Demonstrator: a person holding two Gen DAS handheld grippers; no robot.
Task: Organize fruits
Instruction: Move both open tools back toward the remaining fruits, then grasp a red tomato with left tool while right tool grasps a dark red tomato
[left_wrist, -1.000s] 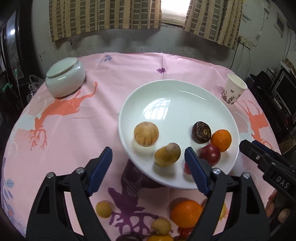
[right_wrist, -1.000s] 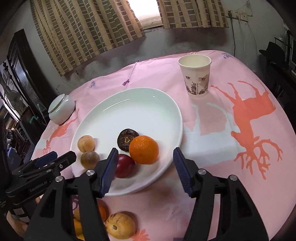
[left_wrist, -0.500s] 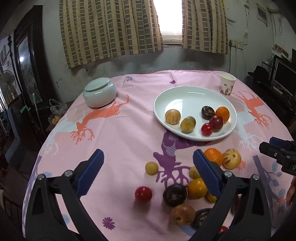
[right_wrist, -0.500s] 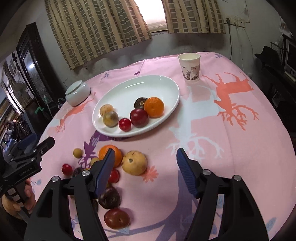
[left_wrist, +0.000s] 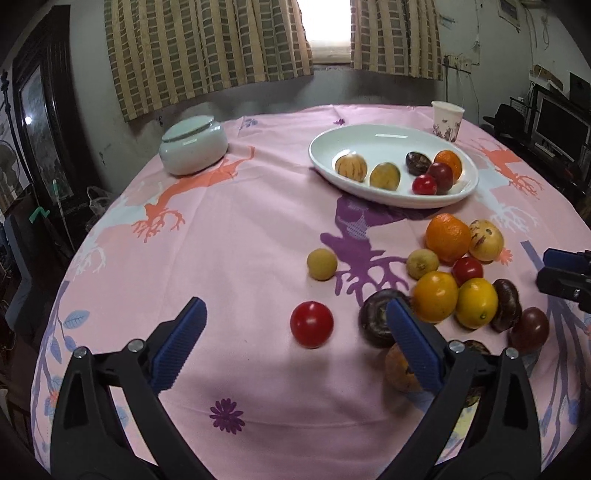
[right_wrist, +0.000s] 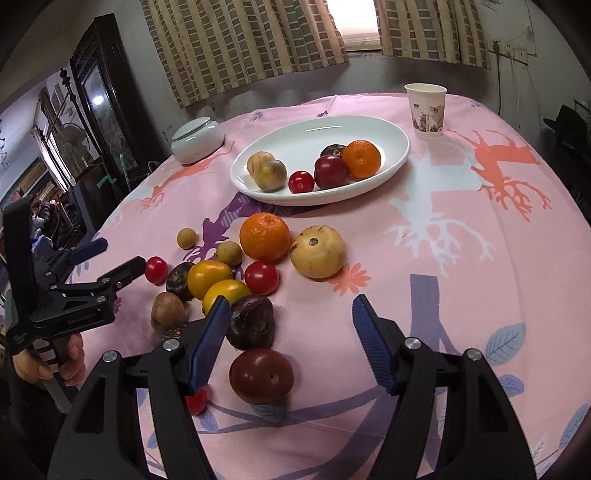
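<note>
Left hand-held gripper (left_wrist: 295, 341) spread wide, empty, above surface (left_wrist: 240, 229); red tomato (left_wrist: 311, 324) between its fingers. Right hand-held gripper (right_wrist: 290, 341) spread, empty; dark plum (right_wrist: 261, 376) between its fingers. White plate (right_wrist: 391, 158) holds six fruits. Loose fruit pile, with orange (right_wrist: 264, 236), lies near plate. Paper cup (right_wrist: 425, 109) stands beyond plate.

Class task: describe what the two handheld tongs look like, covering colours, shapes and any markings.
Both the left tongs and the right tongs have black, angular plastic arms with triangular cut-outs and silver screw heads. Each finger ends in a ribbed blue pad. In the right wrist view, the left tongs' black body carries small white lettering, too small to read, above a grip held by a bare hand.
</note>
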